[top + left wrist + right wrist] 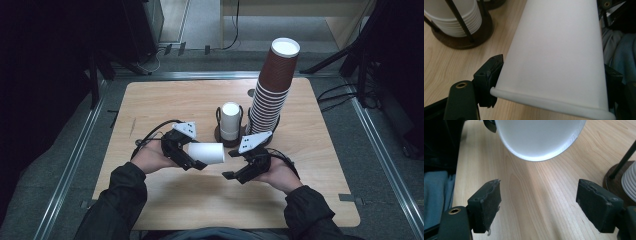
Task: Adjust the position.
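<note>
High view shows one unmarked white paper cup [207, 152] clamped by the left tool [191, 157], the right tool [234, 167] gaping wide, beside two cup stacks.

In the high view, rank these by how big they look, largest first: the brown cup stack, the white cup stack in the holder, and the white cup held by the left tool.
1. brown cup stack
2. and 3. white cup stack and white cup: alike

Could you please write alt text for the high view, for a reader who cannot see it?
A person at a wooden table holds a white paper cup sideways in the left gripper, while the right gripper waits open just beside the cup's end. Behind them stand a dark holder with white cups and a tall leaning stack of brown cups.
</note>
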`<action>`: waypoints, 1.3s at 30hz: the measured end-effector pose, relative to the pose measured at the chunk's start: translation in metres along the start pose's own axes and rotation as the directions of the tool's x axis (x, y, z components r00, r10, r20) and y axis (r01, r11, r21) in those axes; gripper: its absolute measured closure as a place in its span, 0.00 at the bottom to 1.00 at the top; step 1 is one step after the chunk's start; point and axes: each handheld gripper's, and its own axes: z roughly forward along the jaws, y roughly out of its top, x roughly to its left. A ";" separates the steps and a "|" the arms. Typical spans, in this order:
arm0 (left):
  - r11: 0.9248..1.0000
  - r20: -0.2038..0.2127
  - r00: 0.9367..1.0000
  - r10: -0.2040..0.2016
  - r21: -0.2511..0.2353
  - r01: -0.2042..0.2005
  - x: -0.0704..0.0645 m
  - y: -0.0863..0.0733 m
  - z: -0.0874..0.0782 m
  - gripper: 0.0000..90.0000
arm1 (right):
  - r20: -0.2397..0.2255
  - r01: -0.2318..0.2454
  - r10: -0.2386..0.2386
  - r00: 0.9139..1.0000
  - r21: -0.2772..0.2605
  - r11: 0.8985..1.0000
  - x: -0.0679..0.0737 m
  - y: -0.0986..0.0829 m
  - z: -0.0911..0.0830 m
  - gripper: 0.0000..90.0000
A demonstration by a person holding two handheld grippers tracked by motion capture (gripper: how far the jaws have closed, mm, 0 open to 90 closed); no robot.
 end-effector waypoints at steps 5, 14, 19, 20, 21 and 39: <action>0.998 -0.021 1.000 0.009 0.062 -0.007 -0.001 0.003 0.005 0.25 | 0.014 0.008 -0.008 1.000 0.018 1.000 0.000 -0.001 0.001 0.23; 0.984 -0.049 0.998 0.037 0.178 -0.027 0.001 0.009 0.019 0.25 | 0.029 0.031 -0.033 0.999 0.050 0.998 0.002 -0.001 0.005 0.23; 0.971 -0.074 0.996 0.056 0.234 -0.037 -0.002 0.010 0.028 0.25 | 0.033 0.048 -0.050 0.998 0.059 0.997 0.003 -0.001 0.006 0.24; 0.970 -0.077 0.996 0.052 0.241 -0.032 -0.002 0.010 0.030 0.25 | 0.033 0.049 -0.051 0.998 0.059 0.997 0.003 -0.001 0.006 0.24; 0.968 -0.077 0.996 0.052 0.248 -0.031 -0.002 0.011 0.031 0.25 | 0.032 0.053 -0.055 0.998 0.057 0.997 0.003 -0.001 0.007 0.24; 0.961 -0.012 0.996 0.090 0.264 -0.084 -0.016 0.020 0.048 0.25 | 0.038 0.124 -0.128 0.991 0.086 0.988 0.012 0.005 0.015 0.26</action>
